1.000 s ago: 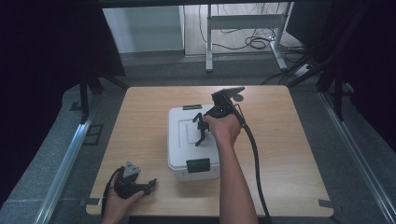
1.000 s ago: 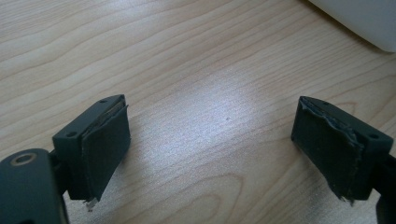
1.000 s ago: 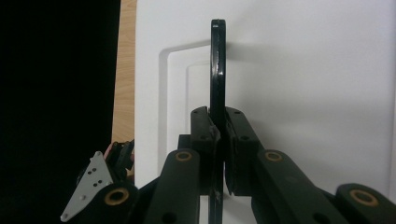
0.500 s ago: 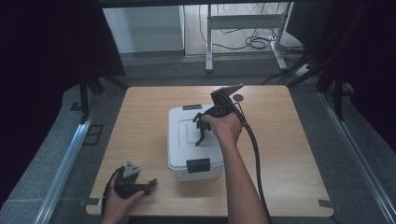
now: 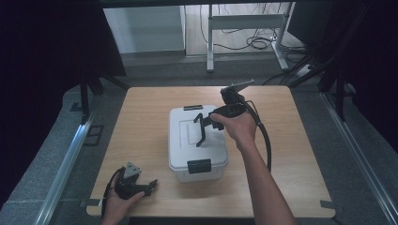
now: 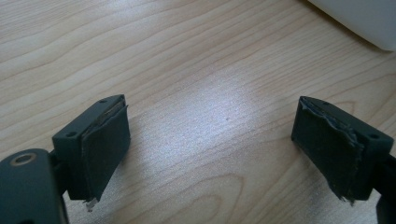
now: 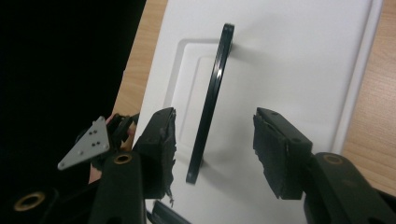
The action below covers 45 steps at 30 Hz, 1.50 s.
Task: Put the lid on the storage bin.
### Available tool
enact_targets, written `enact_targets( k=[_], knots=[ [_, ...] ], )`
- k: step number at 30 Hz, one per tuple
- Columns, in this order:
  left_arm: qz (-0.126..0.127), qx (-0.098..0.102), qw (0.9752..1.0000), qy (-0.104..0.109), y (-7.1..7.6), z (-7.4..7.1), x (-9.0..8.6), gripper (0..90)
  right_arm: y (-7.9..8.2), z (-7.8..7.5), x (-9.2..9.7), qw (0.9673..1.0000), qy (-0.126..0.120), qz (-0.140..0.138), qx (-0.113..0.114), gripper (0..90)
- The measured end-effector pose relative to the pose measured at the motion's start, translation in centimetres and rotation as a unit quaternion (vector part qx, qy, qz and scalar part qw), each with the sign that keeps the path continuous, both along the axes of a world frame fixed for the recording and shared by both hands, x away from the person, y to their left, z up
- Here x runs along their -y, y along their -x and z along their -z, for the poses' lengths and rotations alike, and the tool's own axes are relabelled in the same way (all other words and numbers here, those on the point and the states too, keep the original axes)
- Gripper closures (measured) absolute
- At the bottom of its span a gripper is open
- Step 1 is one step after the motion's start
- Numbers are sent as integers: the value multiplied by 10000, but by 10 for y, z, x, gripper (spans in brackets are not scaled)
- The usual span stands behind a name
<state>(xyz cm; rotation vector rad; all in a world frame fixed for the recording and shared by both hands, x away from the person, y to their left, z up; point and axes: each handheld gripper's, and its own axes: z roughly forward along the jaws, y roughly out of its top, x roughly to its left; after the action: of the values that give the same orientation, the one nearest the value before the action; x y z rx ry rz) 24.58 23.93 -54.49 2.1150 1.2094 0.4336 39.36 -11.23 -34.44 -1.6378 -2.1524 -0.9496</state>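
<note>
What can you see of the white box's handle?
The handle is a thin, glossy black bar, plastic by the look, hinged on the lid of the white box. It stands raised on edge above the lid's recessed panel, running lengthwise down the middle. The right hand-held gripper straddles it; its jaws have just been opening, and the pads stand clear of the bar on both sides.

Right gripper [image 5: 202, 130] jaws opened off the handle [image 7: 209, 105]
</note>
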Motion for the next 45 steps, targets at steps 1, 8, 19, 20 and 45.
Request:
enact_targets(
  k=[1, 8, 19, 20, 45],
  knots=[
    [14, 1, 10000, -13, 0, 0, 0, 115, 2, -1, 2, 10000, -41, -19, 51, 485],
    [8, 4, 10000, -12, 0, 0, 0, 115, 11, -6, 15, 9991, -44, -252, 327, 479],
    [-11, 11, 10000, 3, 0, 0, 0, 116, 20, -1, 56, 9972, -158, -252, 679, 480],
    [-13, 10, 10000, 2, 0, 0, 0, 116, 21, 1, 61, 9970, -167, -241, 715, 480],
    [-21, 12, 10000, 7, 1, 0, 0, 116, 62, 79, 130, 9922, -135, -222, 1222, 398]
  ],
)
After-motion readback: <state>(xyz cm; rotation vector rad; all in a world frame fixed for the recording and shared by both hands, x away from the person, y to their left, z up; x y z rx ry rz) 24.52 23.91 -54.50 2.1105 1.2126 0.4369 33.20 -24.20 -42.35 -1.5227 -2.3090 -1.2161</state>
